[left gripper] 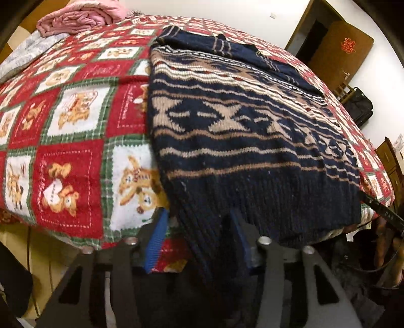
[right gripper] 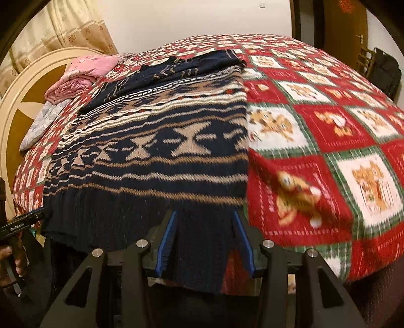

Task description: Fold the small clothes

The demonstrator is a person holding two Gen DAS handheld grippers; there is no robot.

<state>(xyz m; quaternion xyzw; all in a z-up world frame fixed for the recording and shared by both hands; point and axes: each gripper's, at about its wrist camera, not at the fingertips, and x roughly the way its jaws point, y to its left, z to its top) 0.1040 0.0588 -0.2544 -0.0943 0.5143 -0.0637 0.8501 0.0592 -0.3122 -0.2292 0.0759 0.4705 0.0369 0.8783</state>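
A navy and tan patterned knit sweater (left gripper: 240, 141) lies flat on the bed, its ribbed hem hanging over the near edge; it also shows in the right wrist view (right gripper: 161, 151). Its sleeves are folded across the far end. My left gripper (left gripper: 199, 222) stands open at the hem's left corner, with hem fabric lying between its blue fingers (left gripper: 159, 234). My right gripper (right gripper: 204, 222) stands open at the hem's right corner, with hem fabric between its blue fingers (right gripper: 166, 242). The other gripper shows at the left edge of the right wrist view (right gripper: 20, 224).
The bed carries a red, green and white teddy-bear blanket (left gripper: 68, 131), also in the right wrist view (right gripper: 328, 131). A pink bundle (left gripper: 80, 17) and a grey cloth (left gripper: 27, 53) lie near the headboard (right gripper: 22, 101). A brown door (left gripper: 338, 53) and black bag (left gripper: 358, 106) stand at the right.
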